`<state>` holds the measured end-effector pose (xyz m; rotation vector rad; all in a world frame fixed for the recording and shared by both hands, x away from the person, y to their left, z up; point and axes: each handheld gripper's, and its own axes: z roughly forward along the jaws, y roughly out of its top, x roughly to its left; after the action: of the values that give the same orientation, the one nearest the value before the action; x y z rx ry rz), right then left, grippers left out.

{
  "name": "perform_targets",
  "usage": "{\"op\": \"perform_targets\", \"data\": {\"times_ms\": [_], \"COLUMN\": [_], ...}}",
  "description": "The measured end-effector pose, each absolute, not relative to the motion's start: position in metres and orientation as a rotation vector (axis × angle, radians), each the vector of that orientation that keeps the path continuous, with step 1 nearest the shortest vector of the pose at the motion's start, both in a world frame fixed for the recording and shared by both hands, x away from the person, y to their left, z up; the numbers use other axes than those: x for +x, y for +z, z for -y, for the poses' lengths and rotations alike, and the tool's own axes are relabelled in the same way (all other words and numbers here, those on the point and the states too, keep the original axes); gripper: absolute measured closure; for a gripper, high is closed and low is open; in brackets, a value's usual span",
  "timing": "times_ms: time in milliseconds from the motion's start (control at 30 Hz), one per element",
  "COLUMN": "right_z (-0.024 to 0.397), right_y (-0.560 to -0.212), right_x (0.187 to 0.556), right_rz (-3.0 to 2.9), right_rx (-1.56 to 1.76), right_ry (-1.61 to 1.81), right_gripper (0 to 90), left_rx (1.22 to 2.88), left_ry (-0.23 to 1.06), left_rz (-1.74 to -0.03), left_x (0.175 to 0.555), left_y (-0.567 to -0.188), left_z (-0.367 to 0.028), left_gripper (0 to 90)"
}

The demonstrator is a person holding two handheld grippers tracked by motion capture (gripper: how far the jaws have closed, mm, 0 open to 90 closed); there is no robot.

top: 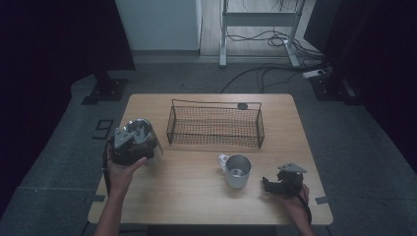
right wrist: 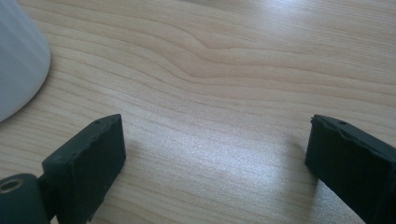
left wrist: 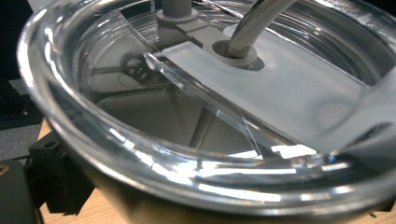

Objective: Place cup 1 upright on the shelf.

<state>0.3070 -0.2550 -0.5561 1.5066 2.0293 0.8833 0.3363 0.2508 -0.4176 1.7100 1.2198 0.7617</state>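
I had the left gripper (top: 129,142) clamped on the tumbler (top: 142,139) at the table's left edge (right gripper (top: 281,184) spread, idle near the mug (top: 237,170)), so next I'd judged lifting it toward the basket (top: 215,124).

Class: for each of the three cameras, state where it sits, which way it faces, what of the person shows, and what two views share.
High view: above the table's near side, looking forward and down on the light wooden table; both forearms show.
Left gripper view: rides the left gripper, facing the clear-lidded steel tumbler.
Right gripper view: rides the right gripper, jaws open above the tabletop.
Shared: the white metal mug.
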Motion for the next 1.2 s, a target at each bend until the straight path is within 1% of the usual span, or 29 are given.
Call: {"op": "perform_targets", "data": {"times_ms": [1200], "right_z": [0.255], "right_y": [-0.556], "right_x": [0.307], "right_rz": [-2.03], "right_rx": [1.506], "right_ry": [0.883], "right_gripper": [4.6], "left_rx": [1.711], "left_ry": [0.751], "left_rz": [-1.168], "left_x": [0.341], "left_y": [-0.393], "left_z": [-0.238], "left_gripper": [4.0]}}
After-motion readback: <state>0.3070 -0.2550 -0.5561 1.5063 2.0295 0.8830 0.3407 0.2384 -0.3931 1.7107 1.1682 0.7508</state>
